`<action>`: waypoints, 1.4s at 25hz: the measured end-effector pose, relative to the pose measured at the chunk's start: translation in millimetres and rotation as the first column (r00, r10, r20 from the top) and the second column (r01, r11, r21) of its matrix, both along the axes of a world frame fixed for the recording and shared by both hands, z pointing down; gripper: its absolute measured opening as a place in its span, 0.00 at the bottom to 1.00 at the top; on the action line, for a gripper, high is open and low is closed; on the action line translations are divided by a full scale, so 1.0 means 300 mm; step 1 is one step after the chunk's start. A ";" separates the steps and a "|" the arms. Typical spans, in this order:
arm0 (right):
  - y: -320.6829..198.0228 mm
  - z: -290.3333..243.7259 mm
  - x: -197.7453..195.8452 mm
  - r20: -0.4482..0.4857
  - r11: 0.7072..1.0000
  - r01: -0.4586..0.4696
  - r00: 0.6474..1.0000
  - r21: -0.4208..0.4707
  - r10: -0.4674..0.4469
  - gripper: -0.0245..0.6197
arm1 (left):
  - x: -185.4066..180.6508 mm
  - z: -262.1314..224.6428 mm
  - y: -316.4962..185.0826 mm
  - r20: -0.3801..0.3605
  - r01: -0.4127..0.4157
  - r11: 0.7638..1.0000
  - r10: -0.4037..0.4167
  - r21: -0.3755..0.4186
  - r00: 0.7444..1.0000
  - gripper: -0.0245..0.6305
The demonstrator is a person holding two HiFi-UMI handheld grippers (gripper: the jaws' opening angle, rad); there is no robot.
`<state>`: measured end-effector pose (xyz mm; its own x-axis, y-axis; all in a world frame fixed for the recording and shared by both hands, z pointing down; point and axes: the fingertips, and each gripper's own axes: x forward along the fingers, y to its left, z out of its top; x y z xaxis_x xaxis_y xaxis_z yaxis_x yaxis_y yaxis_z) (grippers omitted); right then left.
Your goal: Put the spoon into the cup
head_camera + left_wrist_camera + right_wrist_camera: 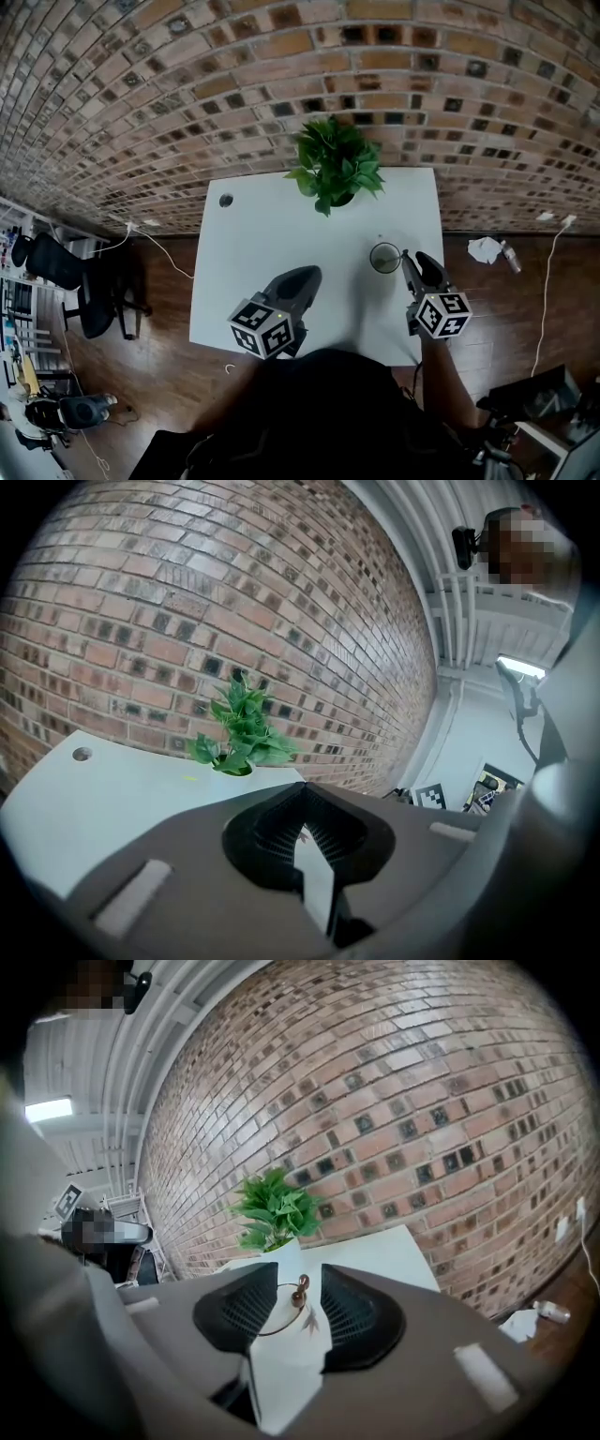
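Right gripper view is showing the right hand-held gripper (300, 1271) with its jaws standing wide apart and gripping nothing. The spoon (299, 1288) is sitting just ahead of the tips, on the line between them, with clear space on both sides. Only its brown knobbed top is showing, leaning at the rim of the cup (284, 1309). Judging by that, its long axis is running steeply down into the cup, so the spoon seems to be in already.

In the head view the cup (384, 258) is standing on the tabletop (281, 234), just beside the tips of the right hand-held gripper (415, 262), ahead of it and a little to its left. The spoon is too small to make out there.

The left hand-held gripper (307, 277) is hovering well apart from the cup, so the right one is much the nearer. Its own view is showing the left hand-held gripper (300, 787) with jaws meeting at the tips and nothing between them.

The next move is probably a pull straight back along the right jaws' own line, since a sideways drift could be clipping the spoon's top or the rim.

Counting: one cup, one spoon, one plant (336, 169) beyond both tips, two hand-held grippers.
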<state>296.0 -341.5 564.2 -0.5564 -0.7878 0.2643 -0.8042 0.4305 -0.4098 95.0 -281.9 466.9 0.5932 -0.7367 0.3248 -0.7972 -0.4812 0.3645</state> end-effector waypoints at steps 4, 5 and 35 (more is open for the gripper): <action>0.024 -0.075 0.022 0.028 0.999 0.000 1.000 0.049 -0.002 0.28 | -0.014 -0.030 0.033 0.005 0.022 1.000 -0.022 0.010 1.000 0.03; 0.031 -0.094 0.026 0.037 0.998 -0.001 0.999 0.062 -0.002 0.28 | -0.019 -0.036 0.042 0.007 0.027 1.000 -0.027 0.012 1.000 0.03; 0.751 -0.597 -0.330 0.011 0.969 0.029 0.999 0.244 -0.032 0.05 | -0.425 -0.141 0.505 -0.156 -0.001 0.985 0.028 0.173 0.987 0.03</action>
<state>196.8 -116.3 385.2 -0.5835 -0.8101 0.0578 -0.7839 0.5431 -0.3011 -32.5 -130.5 424.6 0.6376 -0.7644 0.0958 -0.7292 -0.5587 0.3951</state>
